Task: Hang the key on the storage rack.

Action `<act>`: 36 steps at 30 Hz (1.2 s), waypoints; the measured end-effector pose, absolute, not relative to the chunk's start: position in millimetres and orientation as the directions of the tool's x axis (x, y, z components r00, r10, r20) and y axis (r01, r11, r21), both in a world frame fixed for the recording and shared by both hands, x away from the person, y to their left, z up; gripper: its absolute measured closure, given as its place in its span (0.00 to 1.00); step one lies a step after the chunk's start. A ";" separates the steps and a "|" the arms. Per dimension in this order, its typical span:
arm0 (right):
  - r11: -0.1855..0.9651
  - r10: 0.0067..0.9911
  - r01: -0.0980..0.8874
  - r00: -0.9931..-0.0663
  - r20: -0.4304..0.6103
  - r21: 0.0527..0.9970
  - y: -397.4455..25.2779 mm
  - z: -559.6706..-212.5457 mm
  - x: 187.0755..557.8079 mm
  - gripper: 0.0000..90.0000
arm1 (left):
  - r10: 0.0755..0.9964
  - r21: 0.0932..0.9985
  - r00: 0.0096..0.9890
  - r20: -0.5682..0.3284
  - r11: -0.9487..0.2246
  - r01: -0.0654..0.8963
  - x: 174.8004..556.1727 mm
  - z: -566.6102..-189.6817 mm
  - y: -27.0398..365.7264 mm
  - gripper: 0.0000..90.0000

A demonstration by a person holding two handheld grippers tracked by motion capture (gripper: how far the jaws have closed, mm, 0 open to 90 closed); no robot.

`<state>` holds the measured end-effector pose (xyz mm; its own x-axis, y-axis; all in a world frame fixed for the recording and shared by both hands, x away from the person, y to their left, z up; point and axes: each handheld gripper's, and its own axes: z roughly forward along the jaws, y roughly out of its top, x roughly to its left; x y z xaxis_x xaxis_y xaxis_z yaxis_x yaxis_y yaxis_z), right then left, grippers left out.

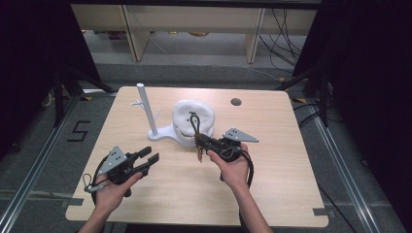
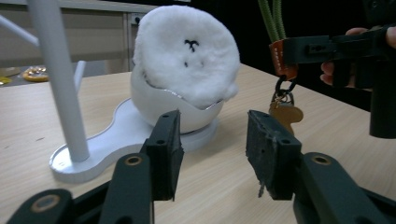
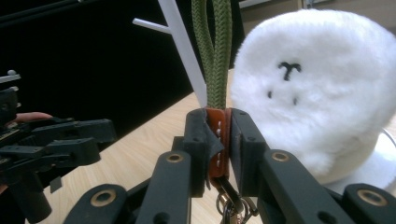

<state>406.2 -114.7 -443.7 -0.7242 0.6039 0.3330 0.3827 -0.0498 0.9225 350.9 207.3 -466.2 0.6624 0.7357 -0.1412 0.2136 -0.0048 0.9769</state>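
Green-cord keychain (image 3: 215, 60), brown leather tab, hanging upright before white plush (image 3: 317, 88).

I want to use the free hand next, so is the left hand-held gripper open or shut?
Open. In its own view the left hand-held gripper has its jaws standing apart with bare table between them, holding nothing.

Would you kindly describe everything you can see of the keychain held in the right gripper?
The keychain has a loop of olive-green braided cord, joined at a brown, leather-looking tab with pale stitching. Below the tab hang dark metal rings and a brass-coloured key. The right gripper has its jaws shut on the tab, so the cord loop rises upright above them and the key dangles free above the table. It is held in front of the white fluffy plush, beside the white stand.
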 end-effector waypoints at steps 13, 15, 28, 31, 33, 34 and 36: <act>-0.039 0.612 0.354 -0.731 0.302 0.935 -112.5 -436.2 404.0 0.88 | 0.669 0.969 0.714 -0.207 0.039 0.245 377.5 -446.8 189.8 0.72; -0.052 0.605 0.350 -0.734 0.308 0.935 -108.9 -438.4 403.7 0.88 | 0.660 0.969 0.722 -0.209 0.040 0.245 381.4 -442.4 186.9 0.73; -0.016 0.578 0.338 -0.765 0.285 0.941 -88.8 -441.2 401.1 0.88 | 0.623 0.964 0.746 -0.236 0.054 0.260 395.5 -426.9 175.2 0.77; -0.011 0.569 0.323 -0.776 0.272 0.946 -84.4 -443.5 401.9 0.88 | 0.613 0.959 0.747 -0.258 0.068 0.275 400.3 -425.6 172.5 0.76; -0.006 0.568 0.335 -0.774 0.279 0.942 -83.8 -443.4 400.9 0.88 | 0.609 0.957 0.747 -0.266 0.073 0.281 401.4 -425.9 171.8 0.76; 0.001 0.569 0.323 -0.778 0.265 0.946 -83.5 -444.2 401.5 0.88 | 0.605 0.955 0.748 -0.271 0.075 0.286 402.0 -426.2 171.4 0.76; 0.001 0.569 0.336 -0.775 0.276 0.942 -82.8 -445.4 401.0 0.88 | 0.597 0.949 0.747 -0.292 0.081 0.306 402.6 -427.2 169.9 0.75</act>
